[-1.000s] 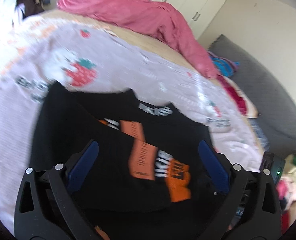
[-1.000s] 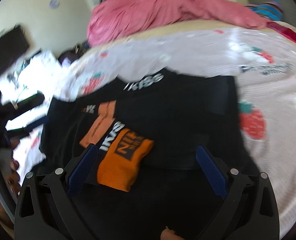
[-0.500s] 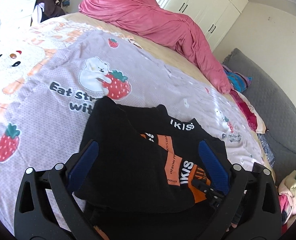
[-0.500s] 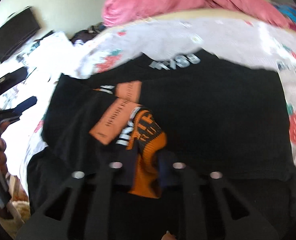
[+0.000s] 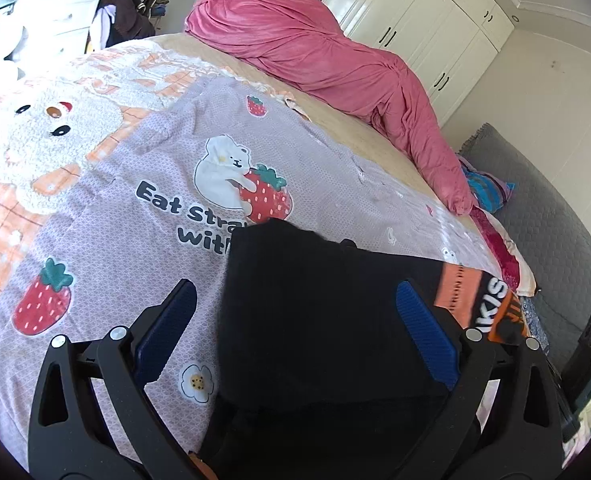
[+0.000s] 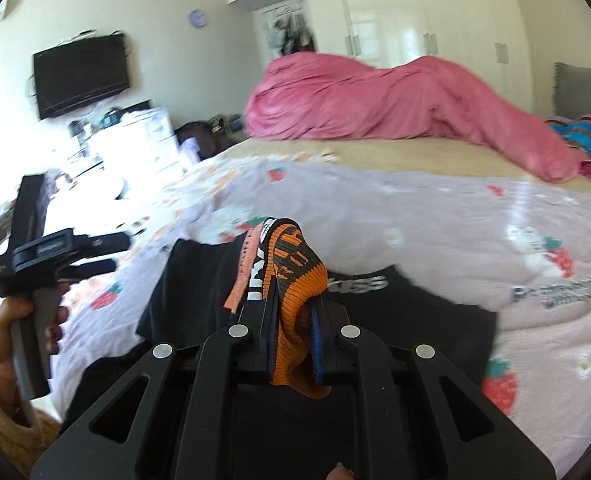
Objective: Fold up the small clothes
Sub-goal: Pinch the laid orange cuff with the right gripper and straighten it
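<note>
Now that the right gripper (image 6: 291, 320) has just closed its jaws on the black top's (image 5: 315, 320) orange cuff (image 6: 295, 280), centre frame, the sleeve fold can start; the left gripper (image 5: 295, 332) gapes wide, empty.

On the bed, the lilac strawberry-print blanket (image 5: 107, 248) lies flat and bare to the left of the black garment (image 5: 315, 320), giving open room there and beyond it toward the beige sheet (image 6: 395, 156). A heaped pink duvet (image 5: 327, 56) blocks the far edge. To the right, a grey padded headboard (image 5: 555, 240) and striped cloth (image 5: 487, 194) close that side, near the garment's corner
</note>
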Tool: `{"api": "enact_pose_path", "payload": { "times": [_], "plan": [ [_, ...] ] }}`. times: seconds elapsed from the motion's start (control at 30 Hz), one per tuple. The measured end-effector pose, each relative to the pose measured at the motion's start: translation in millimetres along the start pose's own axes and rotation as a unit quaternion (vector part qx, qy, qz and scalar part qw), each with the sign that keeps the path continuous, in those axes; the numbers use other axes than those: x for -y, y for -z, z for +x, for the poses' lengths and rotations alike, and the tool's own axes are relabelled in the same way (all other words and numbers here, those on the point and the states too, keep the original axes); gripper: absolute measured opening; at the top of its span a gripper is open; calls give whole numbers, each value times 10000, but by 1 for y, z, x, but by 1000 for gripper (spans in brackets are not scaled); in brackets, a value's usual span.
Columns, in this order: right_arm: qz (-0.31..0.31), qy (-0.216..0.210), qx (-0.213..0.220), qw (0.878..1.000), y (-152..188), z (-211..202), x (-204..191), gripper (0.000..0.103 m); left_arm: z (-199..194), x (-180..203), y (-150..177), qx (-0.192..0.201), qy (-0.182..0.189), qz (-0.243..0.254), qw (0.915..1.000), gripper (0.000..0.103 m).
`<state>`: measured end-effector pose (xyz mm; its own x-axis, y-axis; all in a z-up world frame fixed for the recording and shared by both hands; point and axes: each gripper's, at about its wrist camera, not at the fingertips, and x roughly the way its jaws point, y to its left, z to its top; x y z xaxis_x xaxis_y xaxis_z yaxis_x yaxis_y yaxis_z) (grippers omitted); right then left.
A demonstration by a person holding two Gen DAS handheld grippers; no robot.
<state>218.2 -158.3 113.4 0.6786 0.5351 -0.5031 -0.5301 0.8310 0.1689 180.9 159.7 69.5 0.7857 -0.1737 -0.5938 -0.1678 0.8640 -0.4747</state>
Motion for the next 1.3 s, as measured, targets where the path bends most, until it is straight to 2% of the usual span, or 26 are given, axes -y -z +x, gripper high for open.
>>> {"api": "enact_pose_path", "payload": {
  "times": [0.2, 0.47, 0.73, 0.83, 1.07, 1.3],
  "plan": [
    [544, 413, -190, 9975, 20, 3, 49, 12, 2, -5, 1, 62, -67, -104, 9999, 94],
    [619, 603, -428, 9953, 42, 11, 52, 12, 19, 5, 9, -86, -96, 24, 9999, 92],
    [567, 800, -551, 9937, 50, 13, 53, 13, 45, 26, 20, -460, -4, 397, 9982, 51],
    [604, 865, -590, 9927, 52, 11, 56, 14, 52, 33, 25, -598, 89, 490, 9970, 45],
    [577, 991, -557, 9918, 52, 7, 59, 23, 76, 37, 38, -971, -65, 662, 9930, 45],
    [703, 1197, -463, 9892, 52, 2, 68, 25, 76, 41, 43, -1009, -104, 821, 9914, 45]
  ]
}}
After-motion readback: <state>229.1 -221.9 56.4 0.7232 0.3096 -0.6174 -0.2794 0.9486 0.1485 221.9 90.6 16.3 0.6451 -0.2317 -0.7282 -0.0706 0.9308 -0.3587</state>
